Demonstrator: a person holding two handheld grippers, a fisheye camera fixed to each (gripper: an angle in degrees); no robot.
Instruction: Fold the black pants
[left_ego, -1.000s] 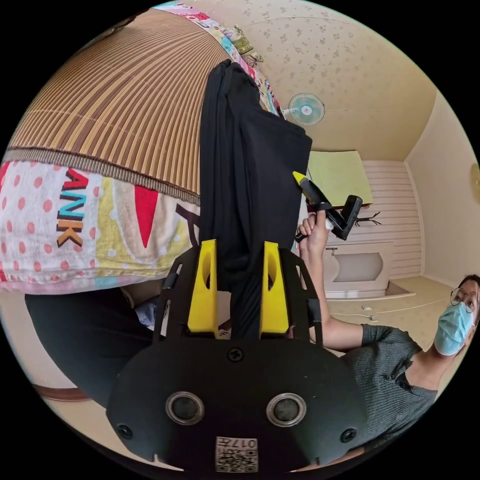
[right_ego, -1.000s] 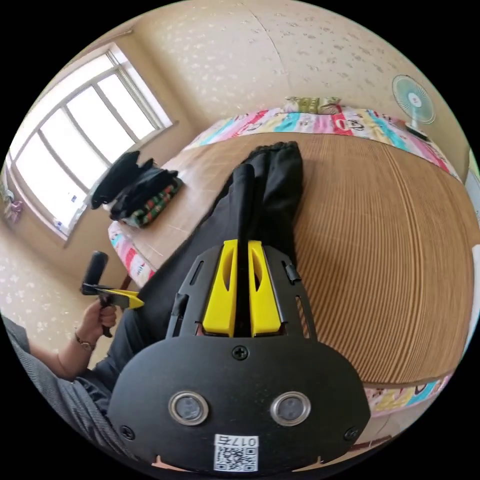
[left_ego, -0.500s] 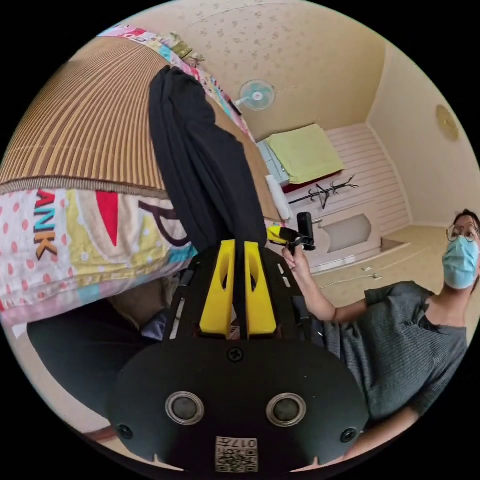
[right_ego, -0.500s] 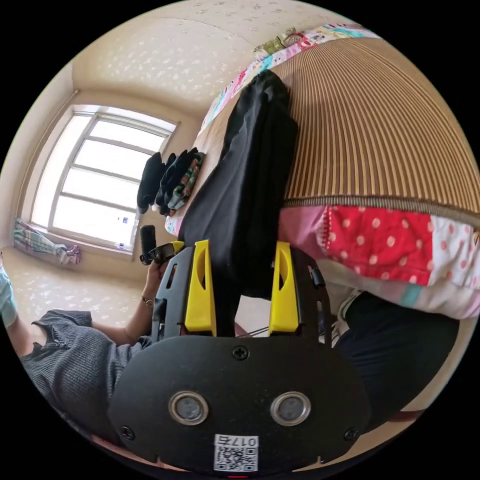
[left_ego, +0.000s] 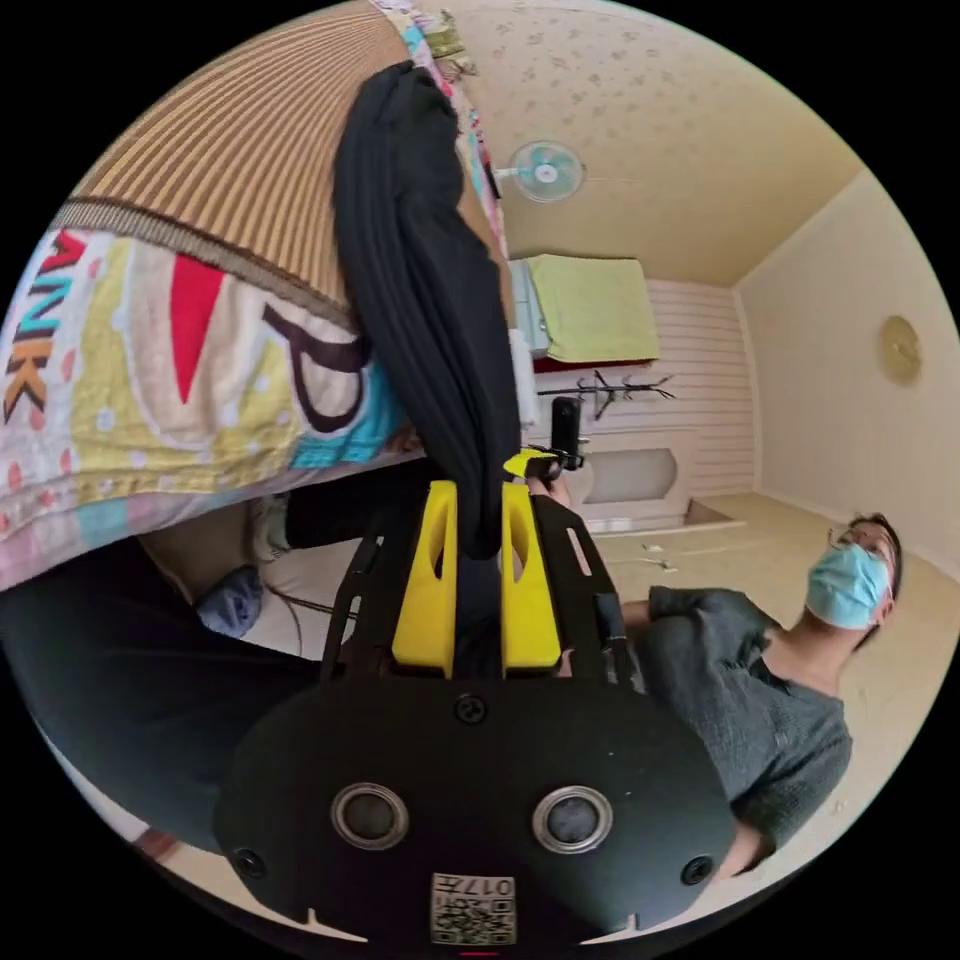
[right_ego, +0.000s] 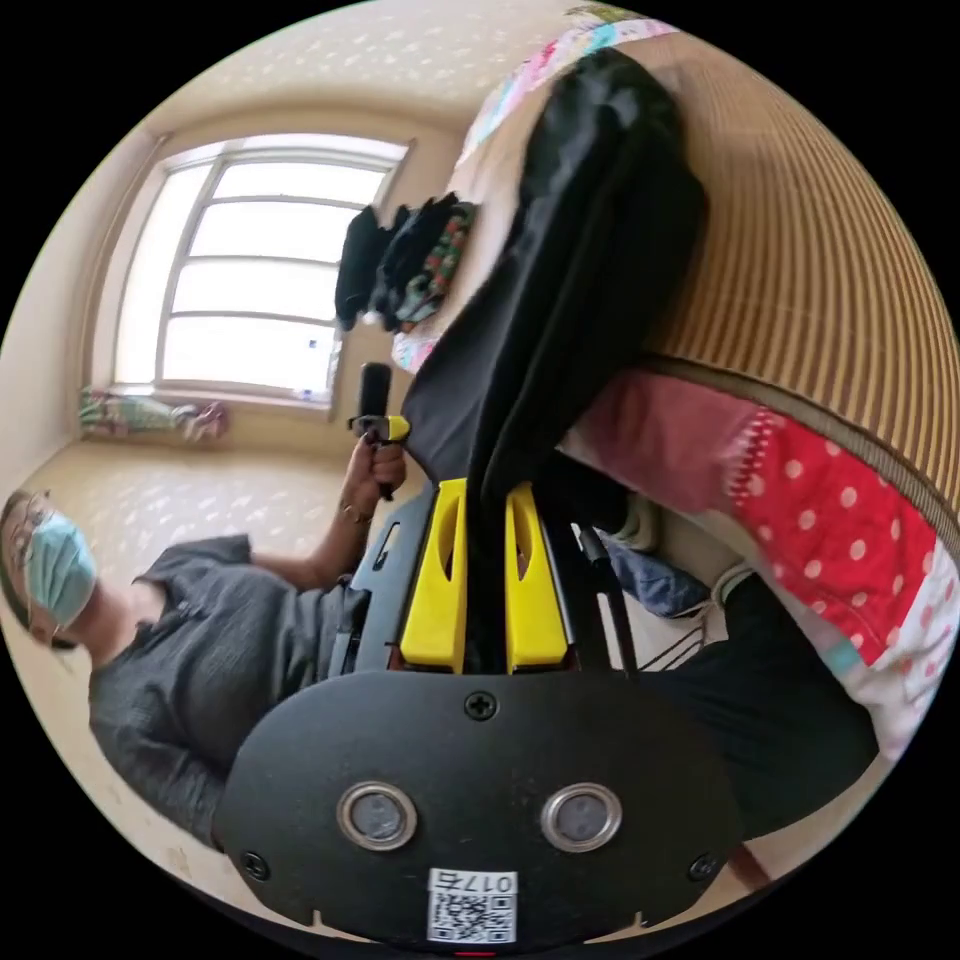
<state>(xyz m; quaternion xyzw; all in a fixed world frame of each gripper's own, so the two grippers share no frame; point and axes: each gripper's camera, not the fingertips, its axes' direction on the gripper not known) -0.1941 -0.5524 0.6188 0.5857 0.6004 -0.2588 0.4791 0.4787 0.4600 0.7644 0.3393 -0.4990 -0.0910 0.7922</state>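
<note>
Both tongs now clamp the black fabric pants: left tongs squeezed onto a bunched hem end, and right tongs, which were spread wide half a second ago, have closed tight on cloth too. Judgement: both grips secured, ready to pull or lift the near end for the fold.

Pants lie along the striped brown bamboo mat on the bed, near end hanging past the patterned colourful quilt edge. Long axis runs from the tongs straight away across the mat, far end toward the wall side. Which end is the waistband, can't tell. Dark clothes pile sits near the window.
</note>
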